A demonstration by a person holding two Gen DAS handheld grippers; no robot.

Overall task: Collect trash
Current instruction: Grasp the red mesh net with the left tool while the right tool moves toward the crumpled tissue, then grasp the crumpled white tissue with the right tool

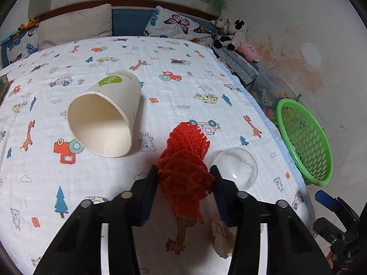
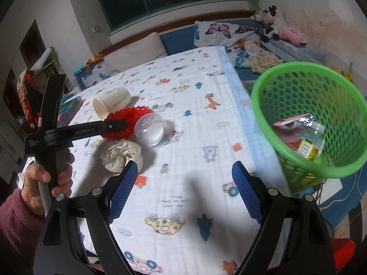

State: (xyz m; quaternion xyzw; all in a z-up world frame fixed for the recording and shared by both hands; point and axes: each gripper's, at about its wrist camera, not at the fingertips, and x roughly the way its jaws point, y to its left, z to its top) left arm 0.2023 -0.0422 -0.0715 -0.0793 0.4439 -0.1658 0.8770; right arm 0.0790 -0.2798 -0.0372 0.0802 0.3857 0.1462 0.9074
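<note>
My left fingers [image 1: 184, 171] pinch the red foam net [image 1: 183, 160] on the bed [image 1: 183, 68], whose white sheet bears cartoon animals and cars. My right fingers [image 2: 184, 183] hang open and empty over the sheet. A green basket [image 2: 286, 73] of trash tilts at the bed's edge, beneath a stained wall [image 1: 298, 34].

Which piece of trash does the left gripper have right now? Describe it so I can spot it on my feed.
Look at the bed with the cartoon-print sheet, near the edge beside the green basket. A small cluster lies there: a tipped paper cup, a clear plastic dome and crumpled paper. The left gripper pinches the red foam net sleeve, the only red, mesh-textured piece.
</note>
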